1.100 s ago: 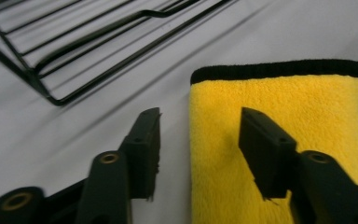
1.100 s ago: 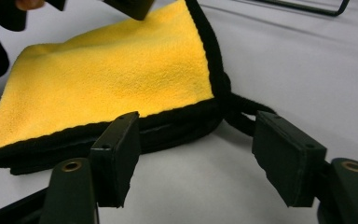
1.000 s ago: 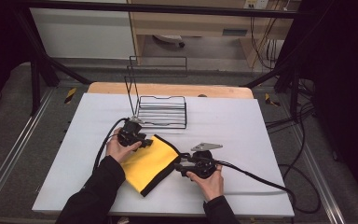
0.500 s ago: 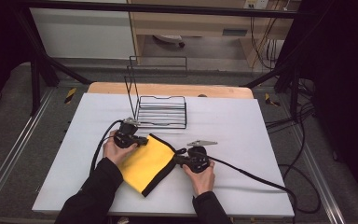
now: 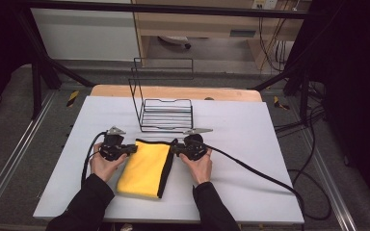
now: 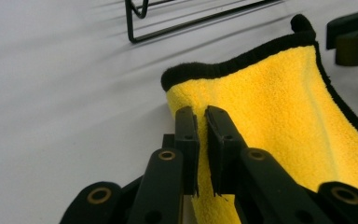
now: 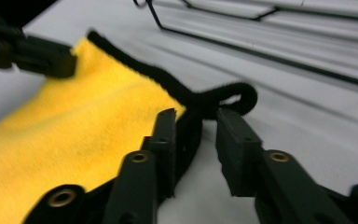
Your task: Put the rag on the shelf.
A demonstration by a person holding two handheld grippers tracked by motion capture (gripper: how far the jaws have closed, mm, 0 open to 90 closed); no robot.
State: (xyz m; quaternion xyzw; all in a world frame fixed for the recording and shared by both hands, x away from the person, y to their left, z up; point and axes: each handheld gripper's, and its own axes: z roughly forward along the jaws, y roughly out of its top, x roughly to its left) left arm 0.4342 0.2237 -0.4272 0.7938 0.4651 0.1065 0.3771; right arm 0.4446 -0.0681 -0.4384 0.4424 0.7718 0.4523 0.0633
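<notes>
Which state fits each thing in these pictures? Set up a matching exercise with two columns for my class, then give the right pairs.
Things:
1. left gripper
2. right gripper
3. wire rack
4. yellow cloth

States:
A. stands beyond the cloth, holding nothing
B. jaws apart around the cloth's black edge
C. lies on the white table, between both hands
D. jaws pinched on a yellow corner

Pairs: 1-D, 2-B, 3-A, 4-C
</notes>
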